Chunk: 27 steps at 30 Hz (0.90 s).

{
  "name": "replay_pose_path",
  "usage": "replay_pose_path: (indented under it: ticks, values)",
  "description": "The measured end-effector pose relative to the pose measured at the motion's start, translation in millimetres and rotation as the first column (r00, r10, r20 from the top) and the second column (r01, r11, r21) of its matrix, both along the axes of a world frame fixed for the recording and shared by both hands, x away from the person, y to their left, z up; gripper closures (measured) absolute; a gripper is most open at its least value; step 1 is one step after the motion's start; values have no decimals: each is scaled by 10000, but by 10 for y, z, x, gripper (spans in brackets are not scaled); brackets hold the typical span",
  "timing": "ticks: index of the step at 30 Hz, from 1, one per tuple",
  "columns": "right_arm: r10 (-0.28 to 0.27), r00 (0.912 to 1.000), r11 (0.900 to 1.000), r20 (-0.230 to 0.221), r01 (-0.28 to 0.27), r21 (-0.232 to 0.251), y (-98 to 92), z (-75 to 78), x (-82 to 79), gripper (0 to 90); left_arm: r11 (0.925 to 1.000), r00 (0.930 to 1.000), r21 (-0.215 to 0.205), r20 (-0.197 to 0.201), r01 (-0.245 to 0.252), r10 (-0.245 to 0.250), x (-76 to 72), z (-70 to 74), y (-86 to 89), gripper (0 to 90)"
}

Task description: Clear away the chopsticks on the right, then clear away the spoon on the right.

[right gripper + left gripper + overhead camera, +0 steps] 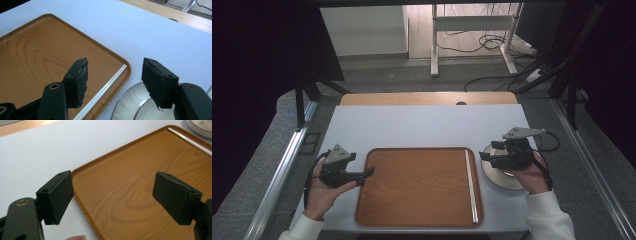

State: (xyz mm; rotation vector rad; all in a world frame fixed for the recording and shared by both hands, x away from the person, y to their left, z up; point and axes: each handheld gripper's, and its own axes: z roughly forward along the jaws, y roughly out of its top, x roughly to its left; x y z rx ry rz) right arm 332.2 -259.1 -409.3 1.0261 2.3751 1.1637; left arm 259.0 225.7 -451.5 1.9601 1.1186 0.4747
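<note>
Right gripper (486,156) open and empty above plate (497,177), white stick (470,185) on tray (412,187), left gripper (371,172) open, idle; probably plate pickup next.

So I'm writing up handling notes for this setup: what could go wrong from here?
1. The thin white stick lies loose along the right rim of the brown wood-grain tray; a nudge might roll it across or off.
2. The right tongs hover open above the round silver-rimmed plate beside the tray, so a careless descent could knock it.
3. The left tongs, also open, sit at the tray's left edge and could shove it sideways.
</note>
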Motion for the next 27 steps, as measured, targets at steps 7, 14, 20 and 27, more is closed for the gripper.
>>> replay_pose_path:
  ticks: [7,14,20,27]
  values:
    - [-172,9998,9998,32,172,93,-88,41,7,381,9999,9999,13,-29,127,-127,20,-1,-16,165]
    - [-539,9985,9983,118,536,224,-197,110,130,382,10000,9999,81,-160,-53,54,19,-24,23,165]
    - [-829,9966,9964,15,829,171,-303,112,217,382,9999,9999,146,-160,-41,43,25,-20,10,165]
    - [-1377,9904,9905,-128,1377,14,-427,103,365,379,9998,9997,176,-219,-56,60,27,-32,13,165]
